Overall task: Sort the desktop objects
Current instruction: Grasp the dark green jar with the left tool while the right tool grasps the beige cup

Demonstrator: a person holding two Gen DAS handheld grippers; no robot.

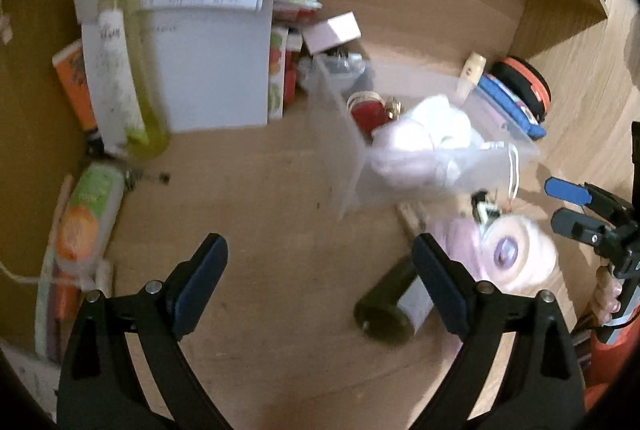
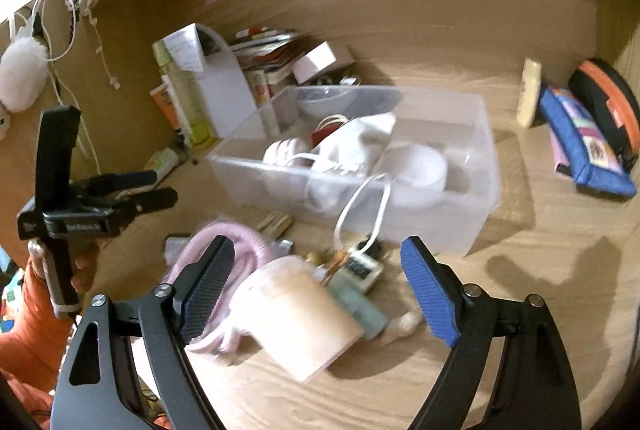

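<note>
Already some soft white things lie in the clear box (image 2: 460, 150); both tongs (image 1: 320, 278) (image 2: 316, 286) are open and empty, while the roll (image 2: 304, 314) and cord (image 2: 224, 250) wait on the tabletop (image 2: 520, 310).

Wood-grain matt desk (image 2: 540, 262); translucent smooth plastic bin (image 2: 476, 166); glossy dark bottle (image 1: 384, 306) with paper label; fuzzy pink cloth (image 2: 240, 242); textured rubbery pads (image 2: 430, 294)

Black tongs (image 1: 320, 286), dark blue ribbed pads, silver screws; right tongs (image 2: 318, 288) brighter blue pad; orange sleeve (image 2: 28, 314).
</note>
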